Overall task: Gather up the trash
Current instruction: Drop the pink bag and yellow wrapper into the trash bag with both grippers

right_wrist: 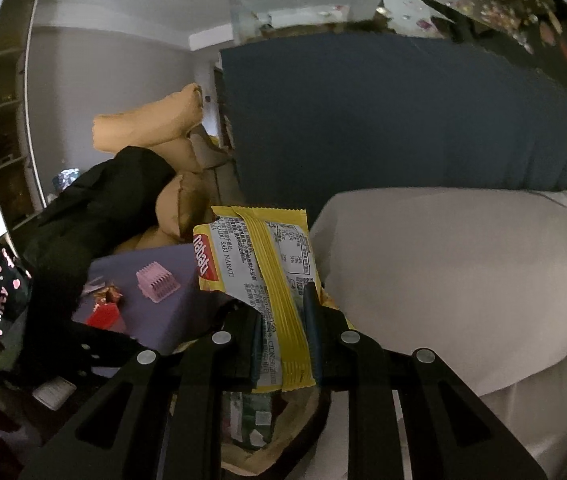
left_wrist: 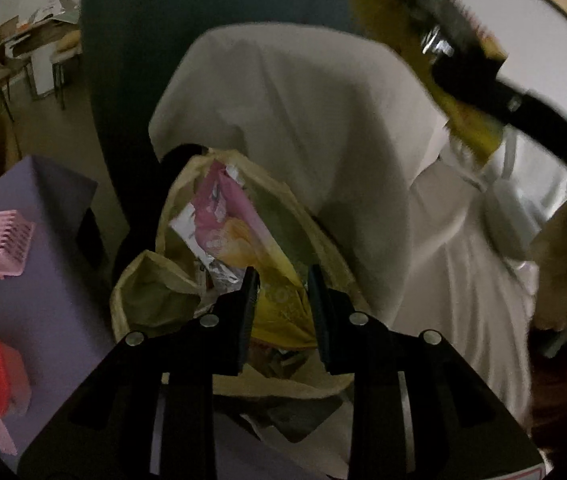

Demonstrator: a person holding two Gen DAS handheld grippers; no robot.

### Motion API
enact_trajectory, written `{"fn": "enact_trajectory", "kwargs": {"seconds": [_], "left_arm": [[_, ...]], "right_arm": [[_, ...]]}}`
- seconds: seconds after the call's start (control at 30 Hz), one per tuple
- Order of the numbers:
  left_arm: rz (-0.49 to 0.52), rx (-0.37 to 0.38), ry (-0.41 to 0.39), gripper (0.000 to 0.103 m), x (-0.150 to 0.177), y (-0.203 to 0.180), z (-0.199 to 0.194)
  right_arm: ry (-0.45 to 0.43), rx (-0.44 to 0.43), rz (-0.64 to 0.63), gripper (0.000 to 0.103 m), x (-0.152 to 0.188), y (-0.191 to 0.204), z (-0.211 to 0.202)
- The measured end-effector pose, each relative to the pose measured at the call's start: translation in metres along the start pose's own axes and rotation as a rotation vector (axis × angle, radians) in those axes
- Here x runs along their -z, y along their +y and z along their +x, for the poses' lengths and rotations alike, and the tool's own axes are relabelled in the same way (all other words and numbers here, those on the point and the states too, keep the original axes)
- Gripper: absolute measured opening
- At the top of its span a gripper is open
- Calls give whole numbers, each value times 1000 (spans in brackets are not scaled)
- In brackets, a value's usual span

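The yellow snack wrapper is pinched at its lower end by the right gripper, directly above the open trash bag; it looks light, thin, crinkly and slippery, best held across its sealed seam. The left gripper hangs partly spread over the bag, pinching nothing, with the purple box left of the bag.

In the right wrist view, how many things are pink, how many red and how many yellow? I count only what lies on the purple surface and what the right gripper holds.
Pink: 1, the ridged piece
Red: 1, the red wrapper
Yellow: 1, the Nabati wrapper, clamped in the right gripper
Total: 3
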State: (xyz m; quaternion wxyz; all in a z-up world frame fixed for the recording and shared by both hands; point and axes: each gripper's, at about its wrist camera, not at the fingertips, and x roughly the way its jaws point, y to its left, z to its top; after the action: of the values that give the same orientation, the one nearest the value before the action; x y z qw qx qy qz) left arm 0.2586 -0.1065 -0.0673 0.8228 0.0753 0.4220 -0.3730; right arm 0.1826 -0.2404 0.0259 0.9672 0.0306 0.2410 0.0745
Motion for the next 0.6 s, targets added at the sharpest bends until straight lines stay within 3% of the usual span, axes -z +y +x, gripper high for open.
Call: {"fn": "enact_trajectory", "kwargs": {"seconds": [0.17, 0.3, 0.6], "left_arm": [[-37, -41, 53, 25, 8, 13, 28], [-82, -23, 36, 41, 10, 20, 22], [-173, -92, -83, 52, 17, 42, -58]], "right_arm": [[23, -3, 27, 19, 8, -8, 8], [33, -16, 31, 19, 11, -6, 14], [81, -97, -15, 19, 15, 23, 36]]}}
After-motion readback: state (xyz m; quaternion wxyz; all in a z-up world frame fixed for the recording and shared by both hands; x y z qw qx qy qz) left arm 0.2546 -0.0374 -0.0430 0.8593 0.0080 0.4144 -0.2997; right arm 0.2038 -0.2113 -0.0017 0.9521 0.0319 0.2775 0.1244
